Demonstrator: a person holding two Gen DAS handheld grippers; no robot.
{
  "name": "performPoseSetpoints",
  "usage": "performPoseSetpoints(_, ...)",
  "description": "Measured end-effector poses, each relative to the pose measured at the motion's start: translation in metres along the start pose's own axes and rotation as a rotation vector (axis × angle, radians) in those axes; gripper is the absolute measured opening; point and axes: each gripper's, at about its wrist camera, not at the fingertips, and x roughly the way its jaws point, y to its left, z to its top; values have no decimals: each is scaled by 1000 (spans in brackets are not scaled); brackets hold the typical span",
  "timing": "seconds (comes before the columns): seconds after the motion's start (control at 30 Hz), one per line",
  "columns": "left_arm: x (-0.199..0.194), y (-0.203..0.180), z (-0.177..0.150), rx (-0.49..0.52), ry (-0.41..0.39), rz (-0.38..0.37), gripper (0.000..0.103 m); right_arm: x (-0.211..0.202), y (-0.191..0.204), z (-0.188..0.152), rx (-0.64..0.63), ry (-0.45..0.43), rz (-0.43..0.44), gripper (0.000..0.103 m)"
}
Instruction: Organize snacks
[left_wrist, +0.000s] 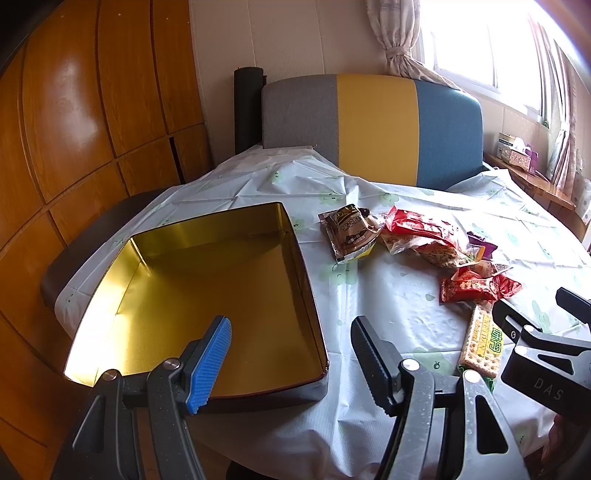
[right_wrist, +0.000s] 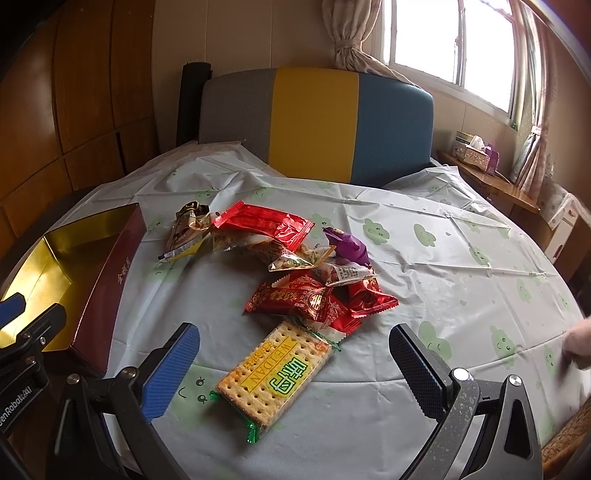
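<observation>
In the left wrist view, the left gripper (left_wrist: 290, 363) hangs with its fingers spread wide and empty over the near right corner of the open rectangular tin box with a gold inside (left_wrist: 207, 280), which stands on the round bench under a pale plastic cloth with green prints (left_wrist: 388, 295). To the right of the box lie the snacks: a brown foil pouch (left_wrist: 351, 230), a large red-topped bag of nuts (left_wrist: 424, 236) and a red wrapped sweet (left_wrist: 476, 288). The box looks empty, though its near wall is hidden behind the fingers, and the flat cracker pack with a yellow label (left_wrist: 480, 341) is partly cut off by the right gripper. In the right wrist view, the right gripper (right_wrist: 293, 373) also has its fingers wide apart, holding nothing, with the cracker pack (right_wrist: 273, 376) lying between them on the bench, well to the right of the box (right_wrist: 110, 277). This pack is probably light and stiff but brittle, with a slippery film, so I would grip it gently across its short sides. The purple wrapped piece (right_wrist: 349, 245) and the small packets under it overlap, and I cannot count them. Something pale at the right edge is too blurred to name.
</observation>
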Motion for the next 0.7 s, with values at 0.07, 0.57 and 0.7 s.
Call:
performPoseSetpoints(0.07,0,1,0,-1,-1,-2,68,-1,-1,1,0,-3,0,103)
performPoseSetpoints(0.57,-2,-8,0,33,2,-14,68,-1,-26,16,21,-25,-32,103)
performPoseSetpoints(0.7,-2,-13,0,52,7,-32,68,0,-40,25,19,-24,-47,103)
